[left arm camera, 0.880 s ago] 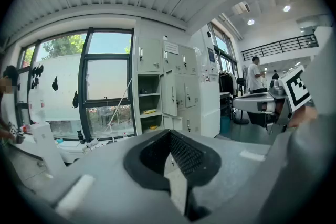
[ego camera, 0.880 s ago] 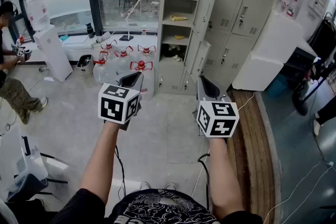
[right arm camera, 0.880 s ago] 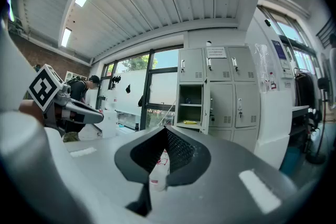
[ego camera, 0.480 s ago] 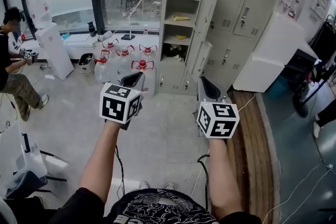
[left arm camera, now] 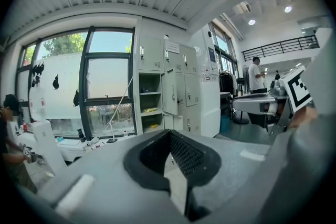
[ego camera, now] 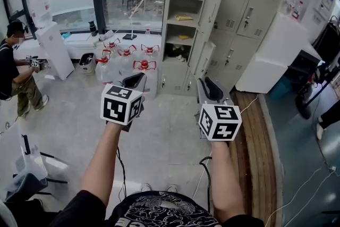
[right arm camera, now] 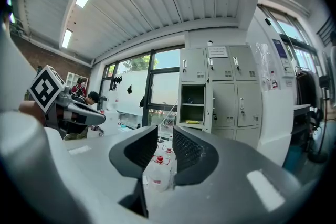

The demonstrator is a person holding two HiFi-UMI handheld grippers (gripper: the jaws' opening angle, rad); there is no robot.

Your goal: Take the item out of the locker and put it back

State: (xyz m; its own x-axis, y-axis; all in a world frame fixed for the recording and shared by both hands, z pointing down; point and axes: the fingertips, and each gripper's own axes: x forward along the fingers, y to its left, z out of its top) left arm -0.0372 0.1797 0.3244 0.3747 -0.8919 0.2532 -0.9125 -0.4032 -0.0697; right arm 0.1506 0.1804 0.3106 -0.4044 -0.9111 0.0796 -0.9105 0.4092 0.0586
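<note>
The grey locker (ego camera: 183,24) stands ahead with one column of doors swung open. A yellow item (ego camera: 182,18) lies on its upper shelf and a smaller yellow one (ego camera: 181,38) on the shelf below; dark things fill the lower compartment. Both grippers are held out at waist height, well short of the locker and holding nothing. My left gripper (ego camera: 139,78) has its pads meeting at the tips (left arm camera: 168,136). My right gripper (ego camera: 204,85) shows a narrow gap between its pads (right arm camera: 165,136). The locker (right arm camera: 192,105) and the yellow item (right arm camera: 191,121) also show in the right gripper view.
Several water bottles with red caps (ego camera: 127,56) stand on the floor left of the locker. A person (ego camera: 13,72) crouches at far left by a white box (ego camera: 53,50). A wooden platform (ego camera: 255,135) and a white cabinet (ego camera: 276,50) are on the right. Cables trail on the floor.
The person at far left has moved further into view. Both grippers have stayed nearly still, the right one shifting slightly.
</note>
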